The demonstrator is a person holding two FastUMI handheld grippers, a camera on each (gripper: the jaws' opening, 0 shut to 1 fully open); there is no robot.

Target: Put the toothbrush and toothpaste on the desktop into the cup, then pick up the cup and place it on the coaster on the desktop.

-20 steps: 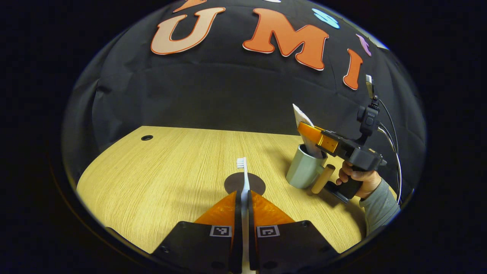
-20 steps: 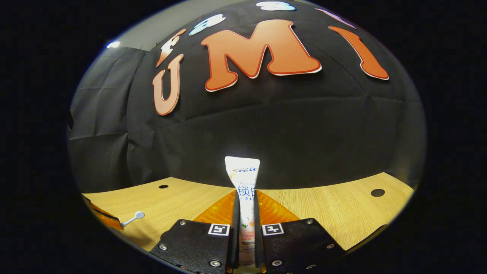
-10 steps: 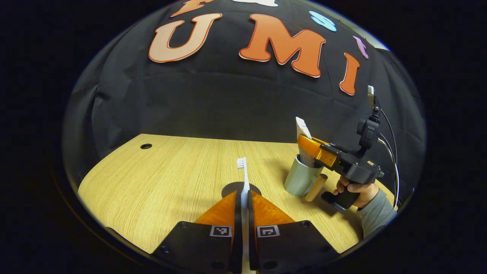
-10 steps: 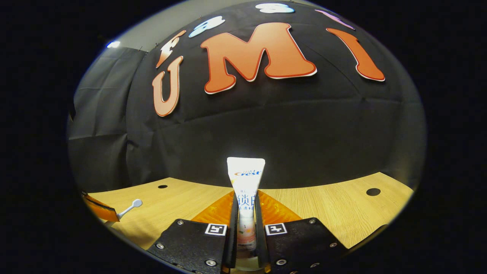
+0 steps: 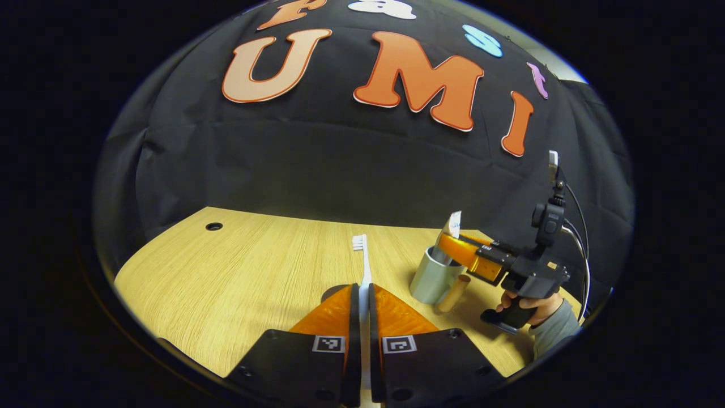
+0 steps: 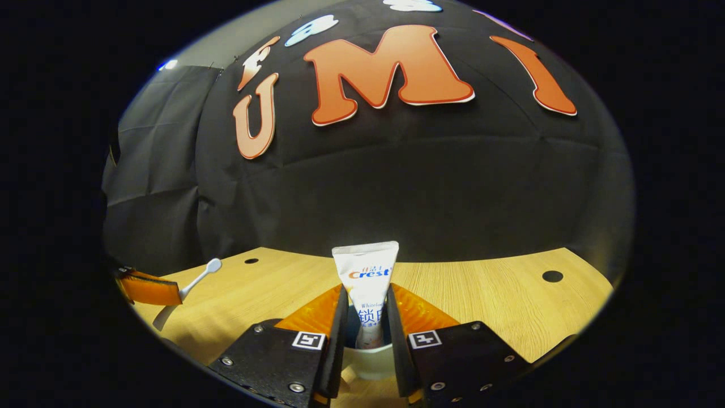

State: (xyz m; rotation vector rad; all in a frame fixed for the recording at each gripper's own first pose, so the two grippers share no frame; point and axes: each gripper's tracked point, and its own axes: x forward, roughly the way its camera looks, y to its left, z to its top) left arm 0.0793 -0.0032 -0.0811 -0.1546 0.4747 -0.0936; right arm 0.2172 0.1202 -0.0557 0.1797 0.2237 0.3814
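My left gripper (image 5: 360,286) is shut on the white toothbrush (image 5: 362,260), whose bristle head points away from me above the wooden desktop (image 5: 255,272). The dark round coaster (image 5: 330,293) peeks out just behind my left fingers. To the right stands the grey cup (image 5: 431,279) with its wooden handle (image 5: 452,293). A hand (image 5: 524,310) holds my right gripper (image 5: 447,242) over the cup's rim. In the right gripper view the toothpaste tube (image 6: 367,272) stands with its lower end in the cup (image 6: 368,362). My right gripper (image 6: 366,290) is slightly open, with small gaps beside the tube.
Cable holes lie in the desktop at the far left (image 5: 214,226) and far right (image 6: 552,276). In the right gripper view the left gripper (image 6: 148,288) with the toothbrush head (image 6: 214,264) sits at the left edge. The black cloth wall closes off the back.
The right gripper came down and the toothpaste sank into the cup; its jaws have parted a little. The left gripper kept the toothbrush and shifted, so the coaster is mostly hidden behind its fingers.
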